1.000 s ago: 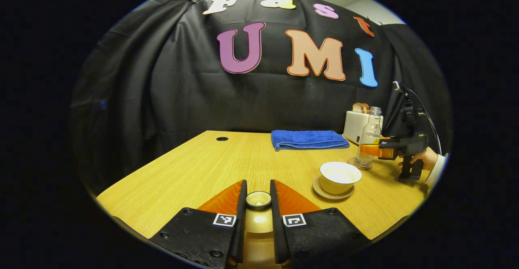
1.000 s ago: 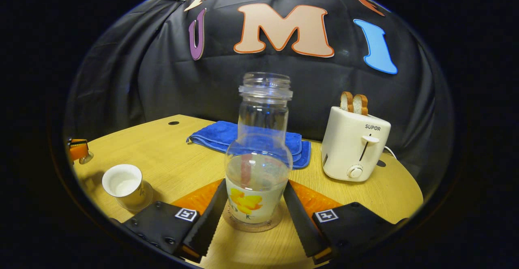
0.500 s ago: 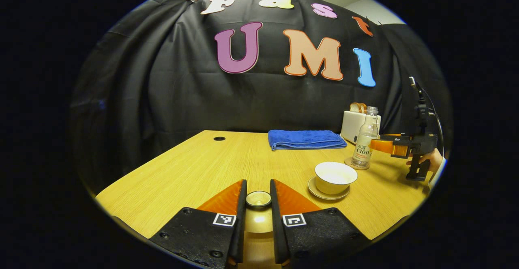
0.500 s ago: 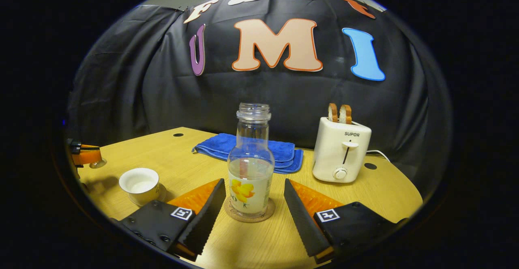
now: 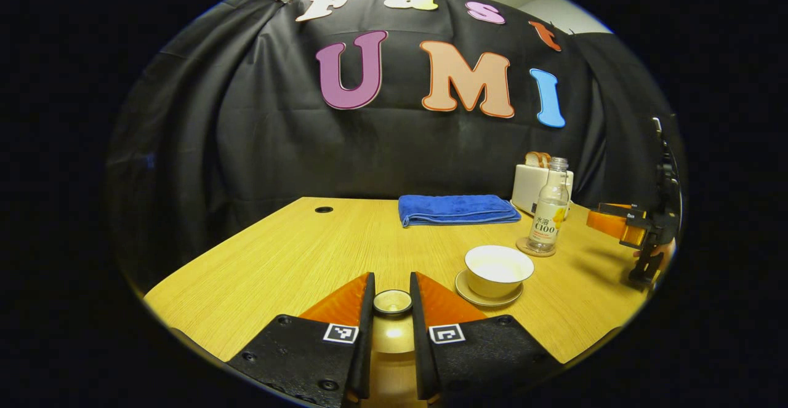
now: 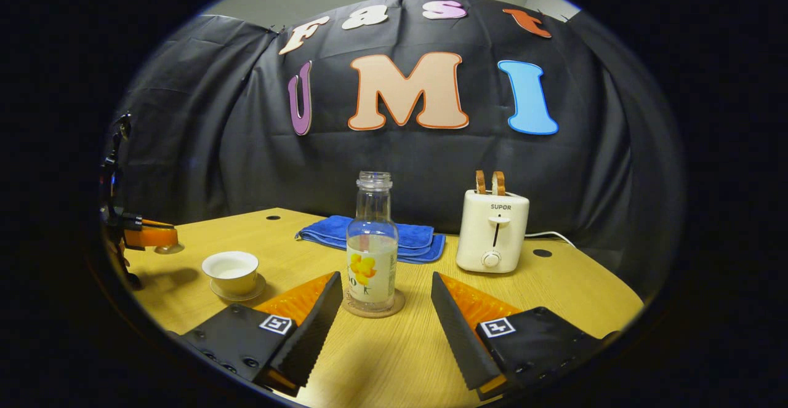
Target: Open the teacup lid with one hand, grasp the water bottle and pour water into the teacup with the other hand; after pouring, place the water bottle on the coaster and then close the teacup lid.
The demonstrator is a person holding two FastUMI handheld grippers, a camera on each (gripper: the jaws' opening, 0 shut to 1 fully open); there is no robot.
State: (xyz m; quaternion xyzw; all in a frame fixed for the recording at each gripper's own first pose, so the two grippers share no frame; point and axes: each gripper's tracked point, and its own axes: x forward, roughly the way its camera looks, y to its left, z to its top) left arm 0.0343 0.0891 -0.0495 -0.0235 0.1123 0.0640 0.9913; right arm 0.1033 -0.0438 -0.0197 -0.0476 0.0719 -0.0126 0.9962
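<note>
On the worktop [image 6: 394,359] the water bottle [image 6: 371,245] stands on its coaster [image 6: 394,307], the right gripper [image 6: 385,309] fingers released, so closing remains: the left gripper [image 5: 391,309], clenched on the teacup lid [image 5: 393,301], should carry it over the open teacup [image 5: 498,270].

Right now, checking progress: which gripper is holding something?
The left gripper: its fingers clamp the teacup lid. The right gripper stands open, clear of the bottle.

Each claw [image 5: 392,309] has black, screwed bodies (square-marked) with orange fingers [image 5: 340,302].
</note>
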